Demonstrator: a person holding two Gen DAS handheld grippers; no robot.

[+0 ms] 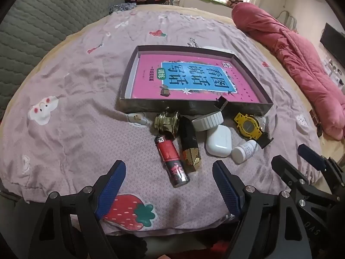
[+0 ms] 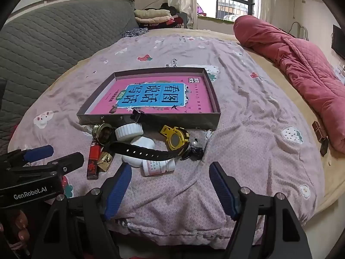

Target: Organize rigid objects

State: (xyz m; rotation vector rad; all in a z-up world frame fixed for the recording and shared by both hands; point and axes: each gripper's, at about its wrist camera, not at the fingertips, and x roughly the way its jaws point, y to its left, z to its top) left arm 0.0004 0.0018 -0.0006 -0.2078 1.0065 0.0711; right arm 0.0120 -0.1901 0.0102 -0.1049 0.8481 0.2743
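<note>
A shallow grey box point(image 1: 194, 105) point(image 2: 151, 119) holding a pink book point(image 1: 194, 79) point(image 2: 159, 97) lies on the bed. In front of it lie a red lighter point(image 1: 171, 160) point(image 2: 93, 159), a black-and-gold tube point(image 1: 190, 144) point(image 2: 105, 158), a brass cap point(image 1: 167, 122) point(image 2: 103, 132), a white round lid point(image 1: 208, 120) point(image 2: 129, 131), a white earbud case point(image 1: 217, 140) point(image 2: 143, 142), a small white bottle point(image 1: 244, 151) point(image 2: 158, 164) and a yellow watch point(image 1: 248, 127) point(image 2: 174, 139). My left gripper point(image 1: 169, 185) is open near the lighter. My right gripper point(image 2: 170, 185) is open near the bottle.
A rolled pink quilt point(image 1: 291, 60) point(image 2: 301, 69) lies along the right side of the bed. A grey quilted headboard point(image 1: 43, 21) point(image 2: 54, 43) stands on the left. Folded clothes point(image 2: 155, 16) are stacked at the back. A small brown box point(image 2: 319, 130) lies by the quilt.
</note>
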